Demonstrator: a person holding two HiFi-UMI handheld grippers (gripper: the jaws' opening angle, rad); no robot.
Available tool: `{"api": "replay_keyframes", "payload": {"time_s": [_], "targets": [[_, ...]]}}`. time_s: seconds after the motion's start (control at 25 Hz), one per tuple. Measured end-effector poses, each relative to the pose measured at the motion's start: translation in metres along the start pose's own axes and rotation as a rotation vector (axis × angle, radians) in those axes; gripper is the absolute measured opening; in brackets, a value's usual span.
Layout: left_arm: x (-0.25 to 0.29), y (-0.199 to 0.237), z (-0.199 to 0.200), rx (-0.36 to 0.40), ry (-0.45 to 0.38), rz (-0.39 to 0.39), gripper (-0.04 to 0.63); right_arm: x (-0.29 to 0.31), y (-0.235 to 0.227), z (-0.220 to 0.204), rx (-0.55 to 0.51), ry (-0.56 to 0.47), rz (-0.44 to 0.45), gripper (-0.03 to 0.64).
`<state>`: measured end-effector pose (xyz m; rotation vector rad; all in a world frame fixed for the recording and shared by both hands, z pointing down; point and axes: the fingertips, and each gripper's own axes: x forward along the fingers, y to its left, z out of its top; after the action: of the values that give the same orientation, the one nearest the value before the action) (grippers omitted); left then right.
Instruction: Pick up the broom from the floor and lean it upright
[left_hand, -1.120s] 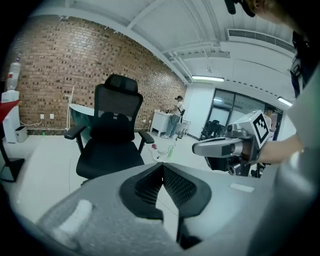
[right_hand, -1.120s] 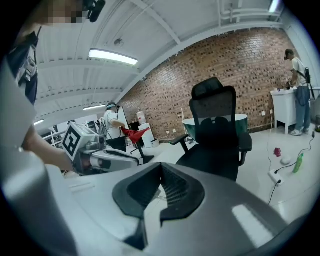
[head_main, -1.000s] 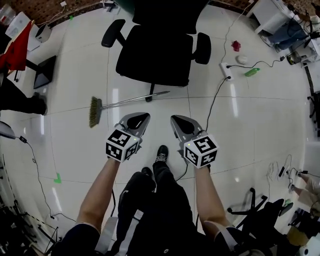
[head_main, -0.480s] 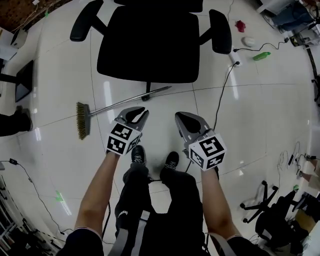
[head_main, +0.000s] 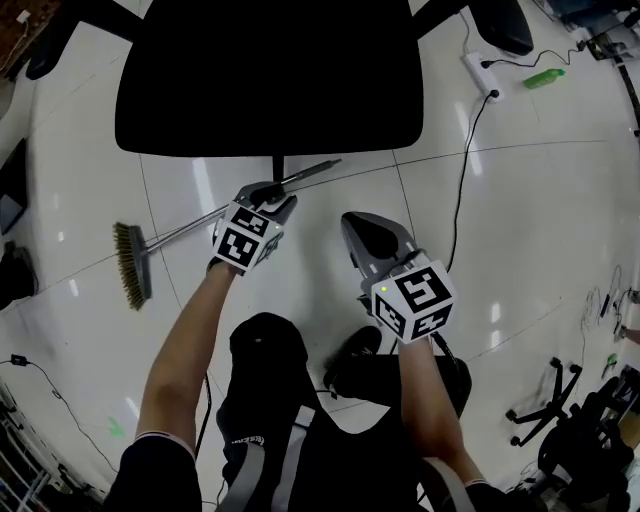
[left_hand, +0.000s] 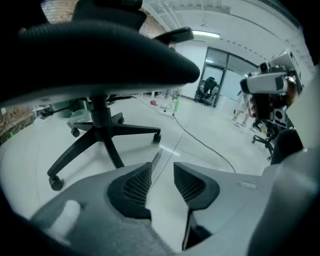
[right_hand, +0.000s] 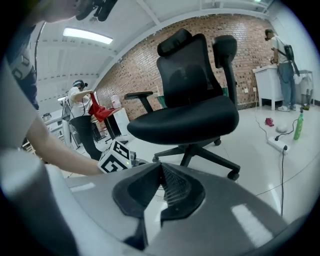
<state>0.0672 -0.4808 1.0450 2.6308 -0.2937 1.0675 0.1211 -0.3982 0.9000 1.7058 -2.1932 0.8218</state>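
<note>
The broom (head_main: 190, 228) lies flat on the white tile floor, its brush head (head_main: 130, 266) at the left and its thin metal handle running up-right to a tip (head_main: 330, 164) beside the chair's post. My left gripper (head_main: 268, 192) is low over the handle's upper part; its jaws have just been opening and stand apart. In the left gripper view the handle (left_hand: 155, 161) shows in the gap of that left gripper (left_hand: 161, 181), close by the left pad, with no pad pressing on it. My right gripper (head_main: 368, 232) (right_hand: 161, 189) hangs shut and empty to the right of the broom.
A black office chair (head_main: 270, 80) looms right behind the handle, its post and wheeled base (left_hand: 102, 135) close ahead. A power strip (head_main: 482, 76) with a cable (head_main: 462, 190) and a green bottle (head_main: 548, 77) lie at the right. People stand in the background (right_hand: 82, 117).
Both grippers have dropped toward the floor as the person bent down. The left one reached the broom handle and its jaws went from shut to apart. The right stayed shut.
</note>
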Motion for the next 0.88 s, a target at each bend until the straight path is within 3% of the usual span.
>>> {"api": "replay_keyframes", "payload": {"time_s": [0.28,0.6,0.68,0.72,0.76,0.88], "targets": [[0.097,0.024,-0.027,0.164,0.058,0.002,0.176,0.026,-0.045,-0.048,0.053,-0.019,-0.076,0.005],[0.149,0.032,-0.048,0.272,0.162,-0.006,0.203,0.027,-0.071,-0.082,0.129,-0.050,-0.131,0.005],[0.154,0.031,-0.054,0.325,0.208,-0.005,0.192,0.022,-0.073,-0.085,0.142,-0.052,-0.136,0.005],[0.154,0.032,-0.055,0.352,0.226,0.001,0.128,0.020,-0.073,-0.086,0.142,-0.053,-0.136,0.005],[0.154,0.032,-0.055,0.372,0.240,0.005,0.114,0.018,-0.074,-0.086,0.138,-0.053,-0.135,0.005],[0.147,0.026,-0.050,0.399,0.248,0.001,0.107,0.013,-0.076,-0.079,0.122,-0.059,-0.130,0.005]]}}
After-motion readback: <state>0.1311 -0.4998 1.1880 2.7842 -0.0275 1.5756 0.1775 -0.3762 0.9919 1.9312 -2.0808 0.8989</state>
